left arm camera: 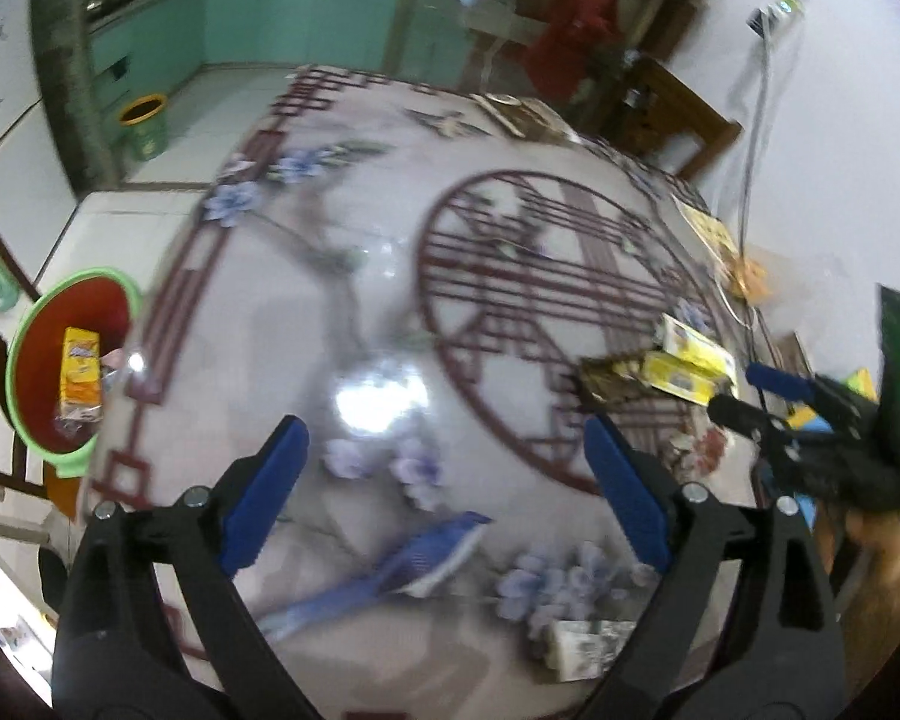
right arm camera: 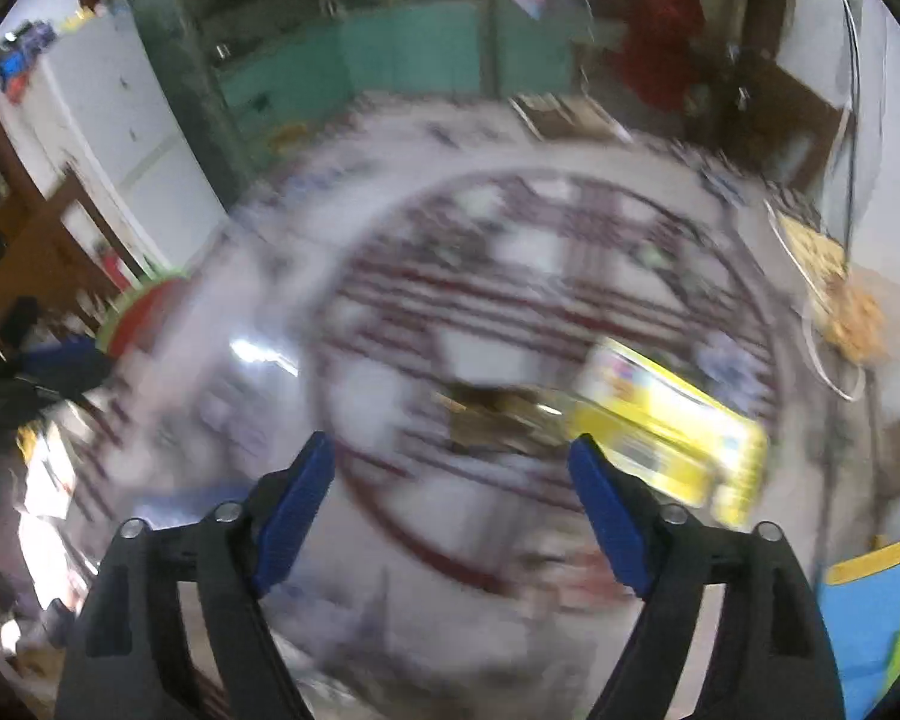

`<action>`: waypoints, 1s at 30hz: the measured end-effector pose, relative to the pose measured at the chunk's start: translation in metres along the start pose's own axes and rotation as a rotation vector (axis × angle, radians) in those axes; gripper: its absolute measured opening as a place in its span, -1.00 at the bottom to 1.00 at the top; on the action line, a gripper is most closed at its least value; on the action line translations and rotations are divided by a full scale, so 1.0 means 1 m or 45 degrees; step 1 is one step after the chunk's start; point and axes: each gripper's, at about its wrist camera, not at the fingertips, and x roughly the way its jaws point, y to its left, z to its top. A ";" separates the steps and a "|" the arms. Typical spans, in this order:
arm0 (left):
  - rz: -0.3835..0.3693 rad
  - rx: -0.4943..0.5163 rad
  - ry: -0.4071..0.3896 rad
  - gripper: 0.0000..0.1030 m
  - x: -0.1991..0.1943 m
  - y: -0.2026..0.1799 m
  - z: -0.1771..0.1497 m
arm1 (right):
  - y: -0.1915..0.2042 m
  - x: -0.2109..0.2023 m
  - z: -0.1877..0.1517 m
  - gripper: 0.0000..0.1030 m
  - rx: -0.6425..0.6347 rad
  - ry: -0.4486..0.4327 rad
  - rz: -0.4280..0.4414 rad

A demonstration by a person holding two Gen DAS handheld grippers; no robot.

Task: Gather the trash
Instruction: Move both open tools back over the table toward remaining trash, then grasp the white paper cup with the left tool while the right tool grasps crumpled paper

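Both my left claw (left arm camera: pixel 444 468) and right claw (right arm camera: pixel 450 480) hang released, empty. The flat yellow cardboard carton (right arm camera: pixel 666 432) lies on the patterned worktop (right arm camera: pixel 510 264) at two o'clock; light, crushable, so I'd pinch its edge.

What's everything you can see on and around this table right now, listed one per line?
table: one, glossy white with dark red lattice and blue flowers, centre
bin: one, red with green rim, off the table's left edge
orange-yellow packet: one, inside the bin
yellow boxes: apparently two, right side of table
brown wrapper: one, just left of the boxes
blue brush: one, near edge of table
patterned packet: one, white and grey, near edge
small green bin: one, yellow rim, floor beyond
left gripper: blue fingers, open, empty
right gripper: blue fingers, open, empty
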 end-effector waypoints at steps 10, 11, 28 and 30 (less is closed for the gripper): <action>-0.062 0.115 0.073 0.77 0.020 -0.057 -0.006 | -0.078 0.015 -0.030 0.55 0.070 0.101 0.016; -0.067 0.130 0.073 0.77 0.020 -0.059 -0.007 | -0.079 0.022 -0.035 0.56 0.084 0.121 0.037; -0.359 0.775 0.363 0.90 0.013 -0.109 -0.106 | -0.065 0.058 -0.052 -0.58 0.226 0.162 0.179; -0.337 0.958 0.391 0.90 0.019 -0.123 -0.126 | -0.060 0.056 -0.051 -0.58 0.209 0.157 0.193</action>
